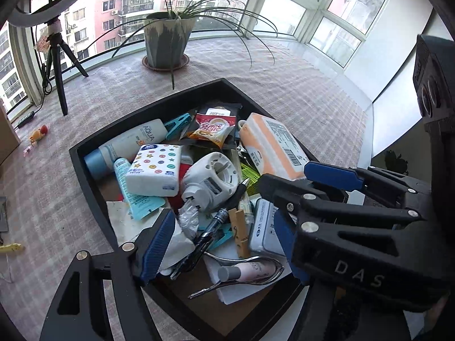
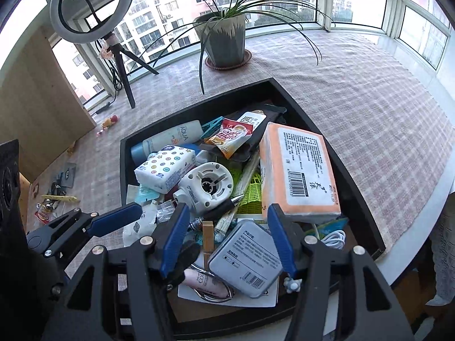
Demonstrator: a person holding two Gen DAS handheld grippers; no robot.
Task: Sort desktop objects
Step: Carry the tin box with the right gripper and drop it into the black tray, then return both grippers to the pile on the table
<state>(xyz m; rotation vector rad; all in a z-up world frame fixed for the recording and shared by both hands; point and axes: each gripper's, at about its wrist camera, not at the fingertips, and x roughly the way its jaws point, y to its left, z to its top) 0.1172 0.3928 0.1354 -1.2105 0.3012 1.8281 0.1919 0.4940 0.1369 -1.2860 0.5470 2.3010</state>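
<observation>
Sorting looks barely begun: the black tray (image 2: 355, 187) is heaped full, with the grey tin (image 2: 246, 258) at 6 o'clock, while the left gripper (image 1: 224, 238) and right gripper (image 2: 227, 244) hang open and empty above it.

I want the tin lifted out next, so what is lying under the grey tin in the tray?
The grey tin rests on white paper, a pink tube and a metal shoehorn. Anything beneath its middle is covered.
</observation>
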